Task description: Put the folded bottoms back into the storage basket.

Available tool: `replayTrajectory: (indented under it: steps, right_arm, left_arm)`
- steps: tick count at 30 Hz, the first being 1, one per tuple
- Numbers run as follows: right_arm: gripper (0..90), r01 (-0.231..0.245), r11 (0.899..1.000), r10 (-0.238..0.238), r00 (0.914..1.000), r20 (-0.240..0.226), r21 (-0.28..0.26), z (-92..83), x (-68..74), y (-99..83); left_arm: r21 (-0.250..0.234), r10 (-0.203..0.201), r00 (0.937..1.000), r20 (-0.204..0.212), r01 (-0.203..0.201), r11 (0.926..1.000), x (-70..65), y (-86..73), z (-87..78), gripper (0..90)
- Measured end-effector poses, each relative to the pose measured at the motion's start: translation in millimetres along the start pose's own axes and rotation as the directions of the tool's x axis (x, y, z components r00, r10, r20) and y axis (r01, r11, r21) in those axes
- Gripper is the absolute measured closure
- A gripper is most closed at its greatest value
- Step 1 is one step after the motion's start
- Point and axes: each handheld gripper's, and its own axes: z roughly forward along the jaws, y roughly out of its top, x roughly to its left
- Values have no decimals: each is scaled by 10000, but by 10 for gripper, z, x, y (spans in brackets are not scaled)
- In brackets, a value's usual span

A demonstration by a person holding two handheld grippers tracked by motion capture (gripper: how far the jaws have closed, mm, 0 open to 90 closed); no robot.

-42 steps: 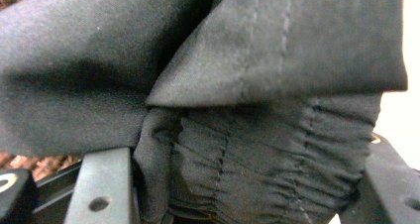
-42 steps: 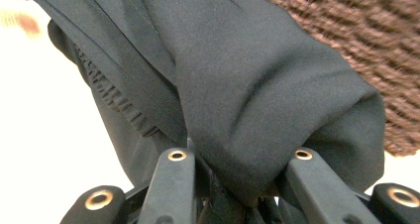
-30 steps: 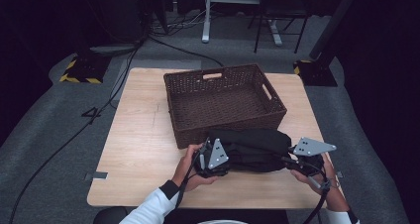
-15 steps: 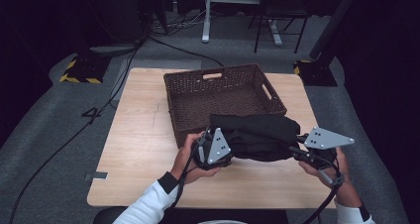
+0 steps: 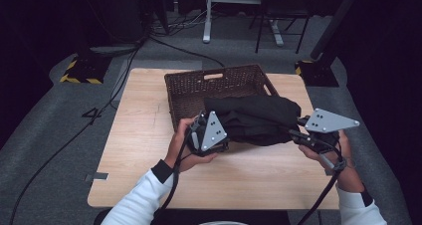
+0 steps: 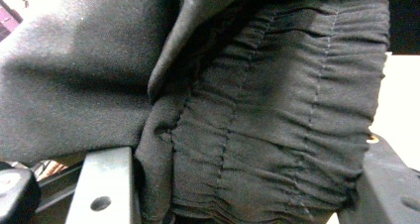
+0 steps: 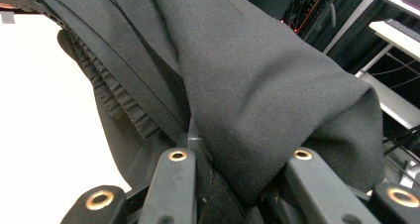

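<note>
The left tool [image 5: 219, 131] is held in the person's left hand [image 5: 185, 144], above the near half of the desk [image 5: 134, 135], with its grey three-cornered plate facing the camera. In the left gripper view its two jaws stand part-way apart and the gathered, ribbed end of the folded black garment [image 6: 277, 125] fills the gap between them, pressed against both; this tool is closed on the cloth. To the right of the left tool, the garment [image 5: 256, 118] spans the gap between the two tools as a thick folded bundle, lifted clear of the desk, its far edge lying over the near rim of the wicker basket [image 5: 199, 88]. The basket sits just beyond both tools, on the far half of the desk. The right tool [image 5: 297, 130], in the person's right hand [image 5: 331, 150], meets the garment's other end. In the right gripper view its jaws are clamped on a thick fold of the black cloth [image 7: 257, 95], which bulges over and past the jaw tips.
</note>
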Motion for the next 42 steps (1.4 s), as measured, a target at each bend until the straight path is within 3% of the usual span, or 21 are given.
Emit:
replayTrajectory:
  steps: [7,15,25,33,42]
  right_arm:
    - [755,-3,10000,3,10000,-37,-33,183,-99,100]
    - [754,-53,9999,55,9997,-242,95,489,-245,121]
    - [754,-369,9980,396,9978,-535,508,917,-430,102]
    - [754,-734,9939,795,9941,-739,829,1240,-546,-4]
    - [754,-1105,9864,1171,9919,-490,1214,1562,-724,-65]
  left_arm:
    - [88,62,9994,-336,-59,9999,159,-12,26,428]
    - [290,-340,9987,-385,351,9990,372,-135,155,428]
    - [808,-505,9969,-605,553,9952,594,-250,346,428]
    - [1347,-623,9957,-682,710,9883,737,-364,539,429]
    - [2046,-504,9951,-851,670,9766,886,-446,773,429]
